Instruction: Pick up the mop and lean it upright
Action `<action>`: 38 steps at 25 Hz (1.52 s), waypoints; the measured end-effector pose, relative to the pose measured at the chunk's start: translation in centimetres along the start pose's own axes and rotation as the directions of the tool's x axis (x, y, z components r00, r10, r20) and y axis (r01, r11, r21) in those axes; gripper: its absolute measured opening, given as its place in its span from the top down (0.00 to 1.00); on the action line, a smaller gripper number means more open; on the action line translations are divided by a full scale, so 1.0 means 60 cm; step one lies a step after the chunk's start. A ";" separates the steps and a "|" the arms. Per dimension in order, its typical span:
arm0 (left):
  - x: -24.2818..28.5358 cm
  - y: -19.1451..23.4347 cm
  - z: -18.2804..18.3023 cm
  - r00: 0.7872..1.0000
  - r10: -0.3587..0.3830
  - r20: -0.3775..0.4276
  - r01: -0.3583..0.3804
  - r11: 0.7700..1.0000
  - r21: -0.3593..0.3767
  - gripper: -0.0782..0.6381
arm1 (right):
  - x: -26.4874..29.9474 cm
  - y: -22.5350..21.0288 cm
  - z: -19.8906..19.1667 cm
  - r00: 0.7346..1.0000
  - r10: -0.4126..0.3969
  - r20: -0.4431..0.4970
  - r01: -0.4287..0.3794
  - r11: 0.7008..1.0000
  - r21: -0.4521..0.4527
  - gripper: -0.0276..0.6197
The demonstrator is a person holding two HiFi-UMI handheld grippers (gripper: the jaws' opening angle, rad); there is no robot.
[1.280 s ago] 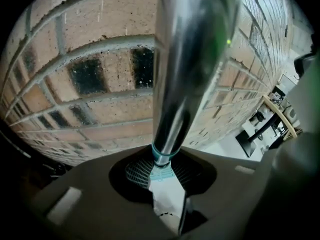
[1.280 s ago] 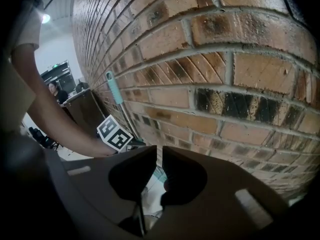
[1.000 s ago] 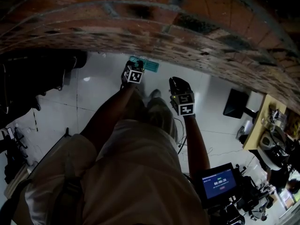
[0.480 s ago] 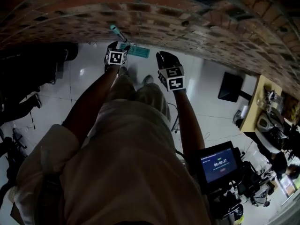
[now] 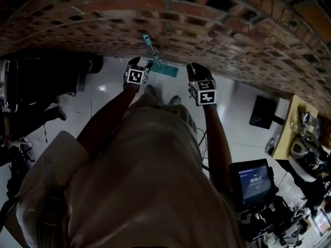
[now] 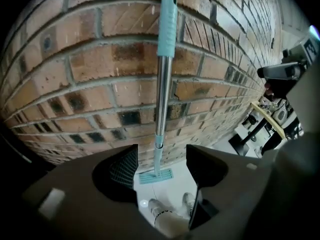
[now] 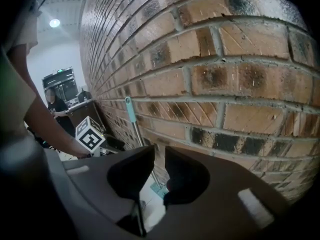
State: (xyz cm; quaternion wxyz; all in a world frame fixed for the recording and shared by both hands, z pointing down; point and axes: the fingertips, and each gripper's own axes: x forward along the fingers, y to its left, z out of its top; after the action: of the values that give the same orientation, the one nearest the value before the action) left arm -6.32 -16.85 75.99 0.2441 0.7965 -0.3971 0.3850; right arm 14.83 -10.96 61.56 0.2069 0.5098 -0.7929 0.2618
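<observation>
Nearest: the person's beige clothing (image 5: 145, 180) fills the lower head view. A small lit screen (image 5: 255, 177) sits at near right. Both forearms reach forward toward the wall.

Left gripper (image 5: 140, 63): jaws wide apart, just been opening, nothing between the pads. The mop shows through the gap, farther off and not touched.

Right gripper (image 5: 195, 68): jaws parted by a narrow slit only, just been opening, nothing held.

Two shoes (image 6: 152, 208) stand on the white floor (image 5: 111, 99) below the left gripper.

Past both grippers, the mop (image 6: 162, 99) stands free of either hand. Its flat teal head (image 6: 155, 175) rests on the floor at the wall's foot. The metal shaft rises steeply and the teal grip (image 6: 167, 24) leans on the brick wall (image 6: 90, 64). It is straight ahead of the left gripper and left of the right one.

Far right: a cluttered table (image 5: 289, 133).
</observation>
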 end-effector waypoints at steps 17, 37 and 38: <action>-0.279 0.082 0.077 0.934 0.136 0.329 -0.085 0.983 -0.164 0.53 | -0.049 -0.024 -0.004 0.988 -0.106 0.115 0.106 0.994 0.002 0.75; -0.325 0.026 -0.047 0.954 0.114 0.277 -0.023 0.950 -0.312 0.61 | -0.088 -0.005 -0.079 0.994 -0.051 0.094 0.046 0.997 0.054 0.75; -0.325 0.017 -0.053 0.957 0.111 0.267 -0.022 0.949 -0.316 0.61 | -0.090 -0.006 -0.084 0.994 -0.048 0.097 0.043 0.997 0.059 0.75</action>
State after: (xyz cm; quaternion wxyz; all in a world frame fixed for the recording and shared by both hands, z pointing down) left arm -16.06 -6.54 62.23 0.2937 0.7809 -0.5102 0.2090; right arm 17.60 -4.12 62.35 0.1592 0.5457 -0.7826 0.2539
